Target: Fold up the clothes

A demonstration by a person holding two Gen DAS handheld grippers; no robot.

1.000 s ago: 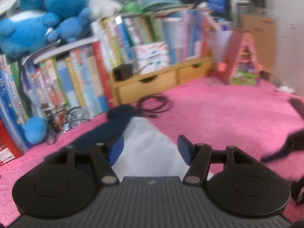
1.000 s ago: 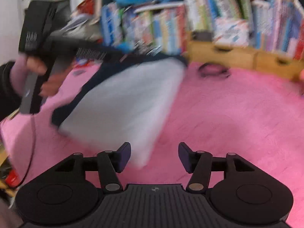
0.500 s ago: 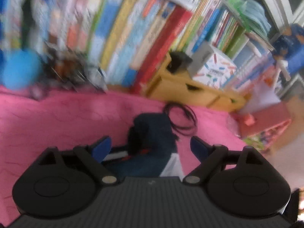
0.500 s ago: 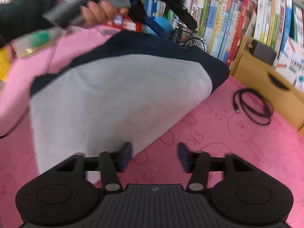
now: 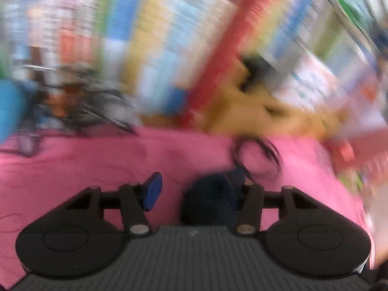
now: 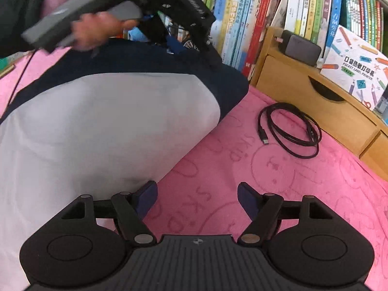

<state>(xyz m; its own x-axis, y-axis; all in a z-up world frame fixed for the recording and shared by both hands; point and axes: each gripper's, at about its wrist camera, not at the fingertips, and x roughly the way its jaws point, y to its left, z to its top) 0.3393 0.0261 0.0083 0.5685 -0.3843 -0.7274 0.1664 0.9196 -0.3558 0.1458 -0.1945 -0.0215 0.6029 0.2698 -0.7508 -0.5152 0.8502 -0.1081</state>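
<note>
Fingers first: my left gripper [image 5: 191, 189] is closing around a dark navy fold of the garment [image 6: 101, 131], not yet pinched; my right gripper [image 6: 197, 200] is opening, empty over the pink blanket [image 6: 278, 181]. I should grip seams squarely. Soft white-and-navy cloth lies flat beside a coiled cable [image 6: 289, 131].

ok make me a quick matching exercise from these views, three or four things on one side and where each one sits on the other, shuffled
Things:
1. black cable
2. black charger
3. white and navy garment
4. label printer box

Places:
a. spread on the pink blanket, left of the right gripper
b. coiled on the pink blanket beside the wooden drawer unit
c. leaning against the books, on the right of the drawer unit's top
d. on top of the drawer unit, left of the box

Pairs: 1-b, 2-d, 3-a, 4-c
</note>
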